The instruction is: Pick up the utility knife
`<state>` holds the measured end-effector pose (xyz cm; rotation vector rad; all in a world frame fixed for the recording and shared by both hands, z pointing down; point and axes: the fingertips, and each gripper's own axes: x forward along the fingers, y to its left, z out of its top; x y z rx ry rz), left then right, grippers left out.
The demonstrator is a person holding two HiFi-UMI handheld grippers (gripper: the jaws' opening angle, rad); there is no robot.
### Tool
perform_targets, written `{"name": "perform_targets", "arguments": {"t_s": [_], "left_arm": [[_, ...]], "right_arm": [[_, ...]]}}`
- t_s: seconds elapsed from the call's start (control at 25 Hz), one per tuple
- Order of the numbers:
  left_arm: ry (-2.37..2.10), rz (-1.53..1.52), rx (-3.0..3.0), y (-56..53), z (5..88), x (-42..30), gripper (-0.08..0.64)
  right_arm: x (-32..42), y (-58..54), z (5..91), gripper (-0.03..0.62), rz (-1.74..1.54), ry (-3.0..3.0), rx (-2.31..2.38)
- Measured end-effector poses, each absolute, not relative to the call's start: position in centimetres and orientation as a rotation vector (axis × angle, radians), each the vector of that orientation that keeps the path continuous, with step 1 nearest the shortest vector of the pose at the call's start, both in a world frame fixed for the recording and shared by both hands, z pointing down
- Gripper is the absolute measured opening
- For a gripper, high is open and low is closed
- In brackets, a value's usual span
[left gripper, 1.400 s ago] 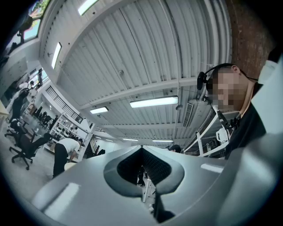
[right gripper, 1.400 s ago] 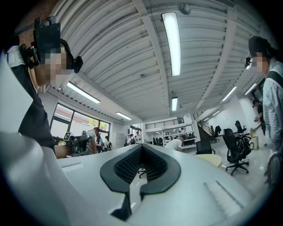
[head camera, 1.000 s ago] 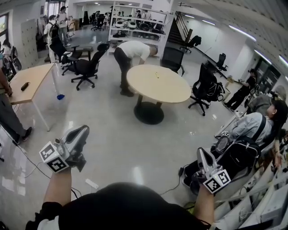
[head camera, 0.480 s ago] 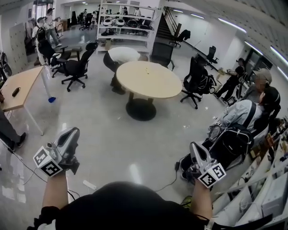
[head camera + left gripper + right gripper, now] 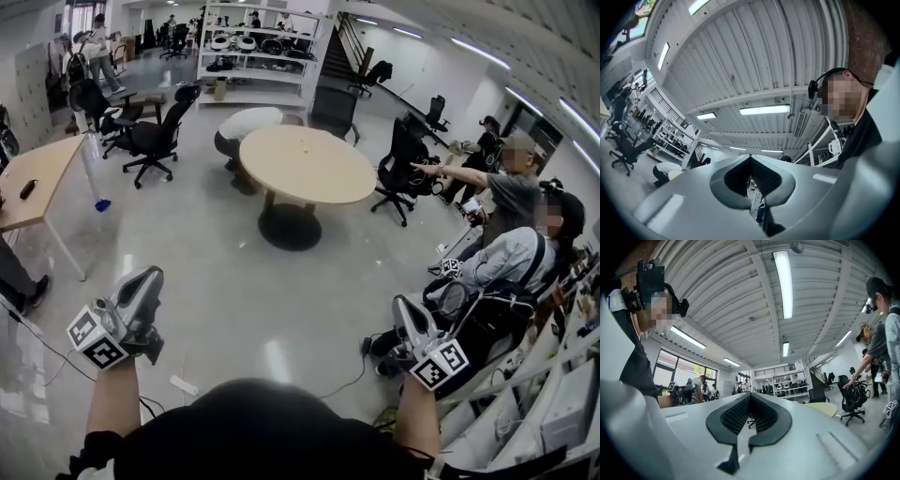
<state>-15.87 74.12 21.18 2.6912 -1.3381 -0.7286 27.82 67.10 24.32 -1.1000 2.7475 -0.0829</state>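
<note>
No utility knife can be made out in any view. A small yellowish thing (image 5: 302, 143), too small to identify, lies on the round wooden table (image 5: 328, 178). My left gripper (image 5: 148, 279) is held out at the lower left above the floor, jaws shut and empty; in its own view the left gripper (image 5: 750, 157) points up toward the ceiling. At the lower right my right gripper (image 5: 405, 307) is likewise shut on nothing. The right gripper (image 5: 750, 394) points roughly level into the room.
A person (image 5: 246, 127) bends down behind the round table. Office chairs (image 5: 155, 139) stand around it, with shelving (image 5: 258, 47) at the back. A wooden desk (image 5: 42, 178) with a dark object (image 5: 28, 188) is at left. Seated and standing people (image 5: 511, 253) and racks crowd the right.
The head view has swung slightly; both grippers sit lower in the picture than a second ago. The person by the round table has crouched lower, and a standing person now points at right.
</note>
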Motion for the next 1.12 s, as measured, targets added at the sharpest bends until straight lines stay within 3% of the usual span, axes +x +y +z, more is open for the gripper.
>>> {"name": "perform_targets", "arguments": {"t_s": [1.12], "left_arm": [[-1.357, -0.762, 2.604, 74.8, 23.6, -32.6, -0.006]], "right_arm": [[11.2, 67.2, 24.3, 0.014, -0.105, 2.801, -1.082]]}}
